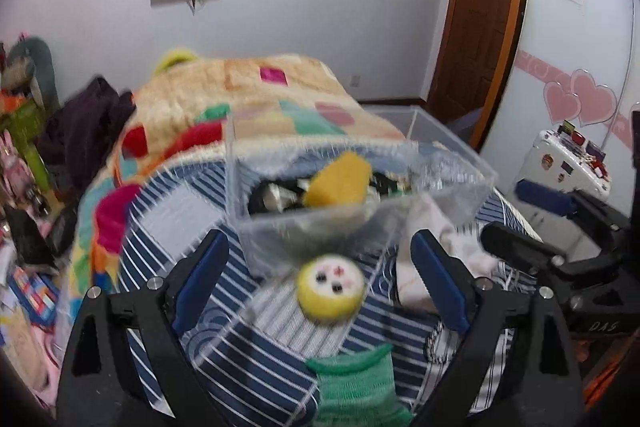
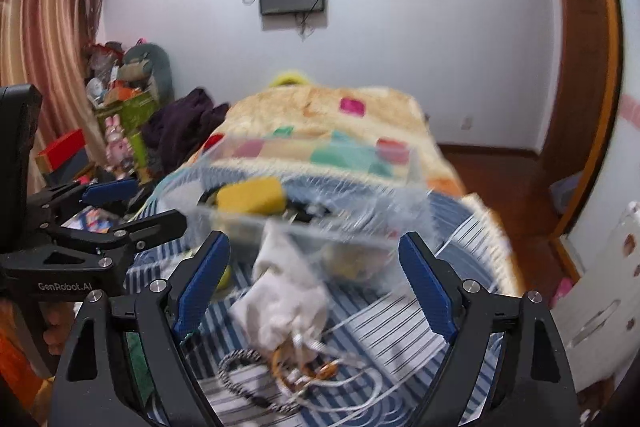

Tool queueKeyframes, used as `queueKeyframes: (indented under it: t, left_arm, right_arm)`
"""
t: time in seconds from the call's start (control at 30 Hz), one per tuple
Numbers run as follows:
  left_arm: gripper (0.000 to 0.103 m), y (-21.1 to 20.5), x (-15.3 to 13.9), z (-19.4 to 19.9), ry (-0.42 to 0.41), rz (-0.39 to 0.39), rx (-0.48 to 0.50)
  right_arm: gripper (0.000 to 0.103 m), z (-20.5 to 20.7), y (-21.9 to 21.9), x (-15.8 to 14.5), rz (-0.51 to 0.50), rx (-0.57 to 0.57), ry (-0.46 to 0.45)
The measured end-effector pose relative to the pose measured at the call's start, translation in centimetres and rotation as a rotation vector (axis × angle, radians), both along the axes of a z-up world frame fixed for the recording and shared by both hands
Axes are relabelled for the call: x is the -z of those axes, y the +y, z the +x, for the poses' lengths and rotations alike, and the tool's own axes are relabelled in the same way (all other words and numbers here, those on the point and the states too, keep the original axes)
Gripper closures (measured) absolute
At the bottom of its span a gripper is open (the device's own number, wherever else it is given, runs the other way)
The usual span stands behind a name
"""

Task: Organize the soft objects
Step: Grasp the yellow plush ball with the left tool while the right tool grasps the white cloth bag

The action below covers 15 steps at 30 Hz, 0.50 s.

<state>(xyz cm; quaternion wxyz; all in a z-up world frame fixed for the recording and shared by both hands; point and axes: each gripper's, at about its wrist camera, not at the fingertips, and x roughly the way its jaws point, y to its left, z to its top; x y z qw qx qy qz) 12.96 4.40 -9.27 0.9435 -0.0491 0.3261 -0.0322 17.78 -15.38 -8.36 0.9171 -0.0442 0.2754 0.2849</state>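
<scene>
A clear plastic box [image 1: 448, 163] stands on the striped bed and holds a yellow sponge [image 1: 338, 183] and dark items. My left gripper [image 1: 320, 275] is open and empty, its jaws wide around a round yellow plush face [image 1: 331, 287] lying in front of the box. A green knitted cloth [image 1: 356, 387] lies nearer. My right gripper [image 2: 312, 279] is open and empty above a white drawstring pouch [image 2: 286, 303] with cords [image 2: 304, 379]. The box [image 2: 400, 179] and sponge [image 2: 252, 197] show blurred beyond it.
A patchwork fleece blanket [image 1: 248, 95] covers the far half of the bed. Clutter and a dark garment [image 1: 86, 123] sit at the left. A wooden door [image 1: 476, 27] and a white suitcase [image 1: 560, 163] are on the right. The right gripper shows in the left wrist view [image 1: 532, 223].
</scene>
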Motion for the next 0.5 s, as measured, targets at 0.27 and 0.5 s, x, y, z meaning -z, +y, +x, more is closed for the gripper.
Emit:
queueKeyframes:
  t: [0.27, 0.5]
  left_arm:
    - [0.028, 0.2, 3.9, 0.5, 0.097, -0.021, -0.019]
    - [0.053, 0.1, 4.9, 0.9, 0.13, -0.077, 0.021]
  right_arm:
    - [0.018, 1.0, 1.0, 4.1, -0.012, -0.035, 0.152]
    - [0.036, 0.7, 1.2, 5.7, -0.021, -0.074, 0.218]
